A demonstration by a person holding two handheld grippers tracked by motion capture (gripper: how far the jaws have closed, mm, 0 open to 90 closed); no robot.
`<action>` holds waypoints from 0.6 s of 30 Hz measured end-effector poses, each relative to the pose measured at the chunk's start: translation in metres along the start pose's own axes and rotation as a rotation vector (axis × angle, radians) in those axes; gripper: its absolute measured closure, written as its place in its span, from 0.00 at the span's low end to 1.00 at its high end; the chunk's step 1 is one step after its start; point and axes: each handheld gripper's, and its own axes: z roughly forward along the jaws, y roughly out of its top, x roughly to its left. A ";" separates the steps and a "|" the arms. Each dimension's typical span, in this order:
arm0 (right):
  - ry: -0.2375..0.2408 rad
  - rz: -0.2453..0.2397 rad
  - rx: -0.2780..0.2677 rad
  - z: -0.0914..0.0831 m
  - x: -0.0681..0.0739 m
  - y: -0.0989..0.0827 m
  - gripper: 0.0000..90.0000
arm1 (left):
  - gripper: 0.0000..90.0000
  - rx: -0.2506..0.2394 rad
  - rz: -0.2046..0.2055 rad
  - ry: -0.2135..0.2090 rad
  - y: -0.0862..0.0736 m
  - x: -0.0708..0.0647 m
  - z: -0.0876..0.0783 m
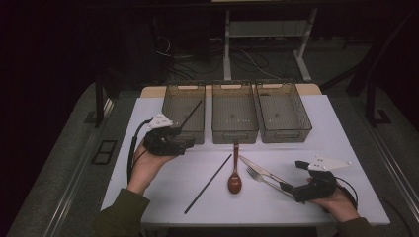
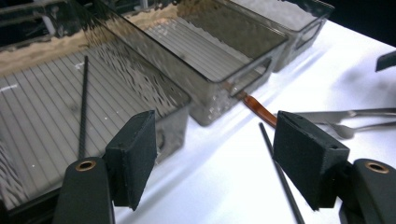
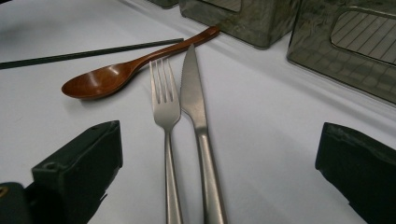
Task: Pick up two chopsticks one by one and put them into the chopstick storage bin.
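Lab — floor cables (image 1: 207,59), desk frame (image 1: 228,44)

Glossy wooden spoon (image 3: 105,77), shiny metal fork (image 3: 165,105), knife (image 3: 194,93)

High view looked down and forward over the white table (image 1: 306,148). Both gripper views sat low and close, sharing the spoon (image 2: 259,110) and bins (image 3: 243,16).

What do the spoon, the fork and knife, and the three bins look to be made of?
Spoon: likely lacquered wood, from its glossy red-brown colour. Fork and knife: brushed metal, probably stainless steel, from the grey sheen. Bins: smoky see-through plastic with ribbed floors.
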 end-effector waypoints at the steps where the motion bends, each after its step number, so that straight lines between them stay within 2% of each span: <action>1: -0.002 -0.001 0.000 0.000 0.000 0.000 0.00 | 0.32 -0.002 -0.001 -0.003 -0.004 -0.003 -0.001; 5: -0.003 -0.001 -0.002 0.000 0.000 0.000 0.00 | 0.31 -0.016 0.001 -0.010 -0.014 -0.014 -0.003; 7: -0.004 -0.002 -0.001 0.000 0.000 0.000 0.00 | 0.30 -0.012 0.012 -0.012 -0.018 -0.020 -0.003; 18: 0.018 -0.020 0.005 0.004 0.004 0.000 0.00 | 0.31 0.011 -0.005 -0.036 -0.050 -0.040 0.004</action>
